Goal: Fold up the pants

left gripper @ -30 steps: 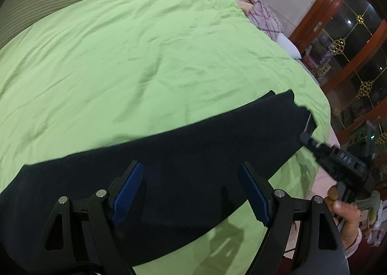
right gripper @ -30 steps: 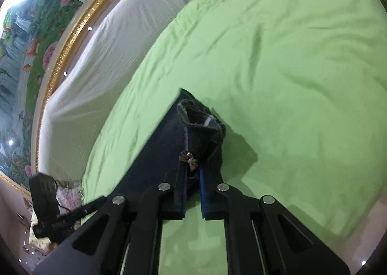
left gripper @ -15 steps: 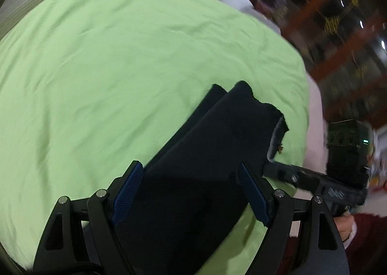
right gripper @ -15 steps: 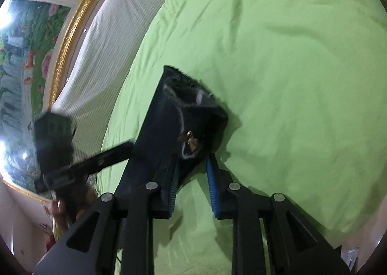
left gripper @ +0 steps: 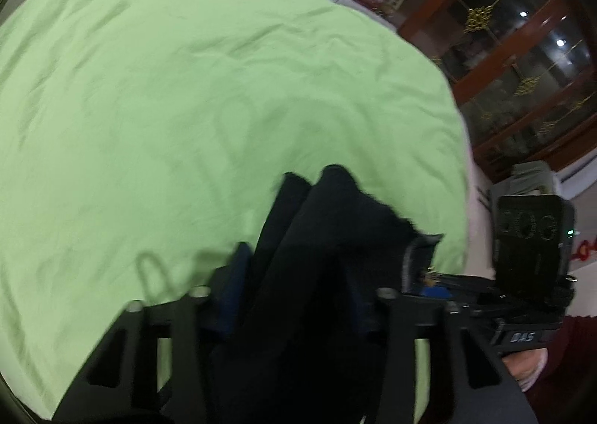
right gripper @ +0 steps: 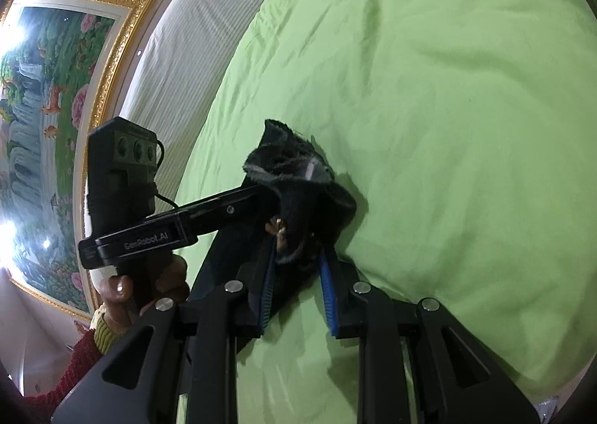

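The left gripper [left gripper: 294,297], matte black with ribbed blue pads, is closing its jaws around a thick fold of the pants [left gripper: 328,237], dark navy fabric bunched between the fingers; whether the pads already press the cloth is lost in blur. In the right wrist view its boxy black body, printed with pale lettering, reaches in from the left, held by the left hand [right gripper: 145,286] in a knitted red sleeve with a yellow cuff. The right gripper [right gripper: 298,275] stands partly open, its blue pads straddling the frayed waistband end with a brass zipper pull; the cloth sits between the pads without clearly being pinched. The pants lie near the edge of the smooth, lightly creased lime-green sheet [right gripper: 447,88], beside a white ribbed cover [right gripper: 194,36] and a gilt-framed painting [right gripper: 48,88]
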A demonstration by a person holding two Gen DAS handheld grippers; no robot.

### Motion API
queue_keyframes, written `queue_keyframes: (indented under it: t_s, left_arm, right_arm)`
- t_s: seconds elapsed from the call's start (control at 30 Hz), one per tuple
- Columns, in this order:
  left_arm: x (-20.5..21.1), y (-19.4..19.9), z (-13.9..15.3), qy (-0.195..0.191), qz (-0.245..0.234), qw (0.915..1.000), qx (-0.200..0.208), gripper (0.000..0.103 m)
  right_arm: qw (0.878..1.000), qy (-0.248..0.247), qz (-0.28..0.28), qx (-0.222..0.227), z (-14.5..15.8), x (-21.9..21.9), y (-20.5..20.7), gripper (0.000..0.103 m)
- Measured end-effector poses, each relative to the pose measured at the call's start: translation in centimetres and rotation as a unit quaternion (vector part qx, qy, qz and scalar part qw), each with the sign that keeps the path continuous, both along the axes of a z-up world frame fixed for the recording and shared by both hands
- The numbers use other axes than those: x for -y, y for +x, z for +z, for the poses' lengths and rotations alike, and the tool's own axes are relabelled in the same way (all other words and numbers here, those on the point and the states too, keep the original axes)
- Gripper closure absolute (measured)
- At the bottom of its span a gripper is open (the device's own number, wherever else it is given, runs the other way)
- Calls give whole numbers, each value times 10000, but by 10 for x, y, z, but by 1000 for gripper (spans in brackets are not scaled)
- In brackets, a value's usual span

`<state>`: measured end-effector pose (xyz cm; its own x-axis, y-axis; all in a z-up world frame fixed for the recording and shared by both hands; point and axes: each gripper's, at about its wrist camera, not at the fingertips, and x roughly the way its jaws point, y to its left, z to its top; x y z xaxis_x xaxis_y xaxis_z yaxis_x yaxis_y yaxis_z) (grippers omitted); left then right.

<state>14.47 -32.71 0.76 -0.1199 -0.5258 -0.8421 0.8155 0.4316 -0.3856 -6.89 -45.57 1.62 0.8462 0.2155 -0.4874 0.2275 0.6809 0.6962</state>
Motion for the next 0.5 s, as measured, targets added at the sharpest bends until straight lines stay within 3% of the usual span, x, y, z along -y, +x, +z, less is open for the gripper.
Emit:
queue_keyframes:
  t_s: [0.17,0.27,0.5]
  left_arm:
    - [-9,8,-4,-343,93,9990,-282,80]
    - [-19,15,0,-644,246,9961,-543,89]
    - [-60,9,34,-1377,435,9872,-678,91]
  right_arm:
    - [9994,-310,91,143,1,-7,-1,80]
    - [9990,-253,239,272,5,-7,-3,88]
    - [9904,-292,957,959,39,-29,-9,90]
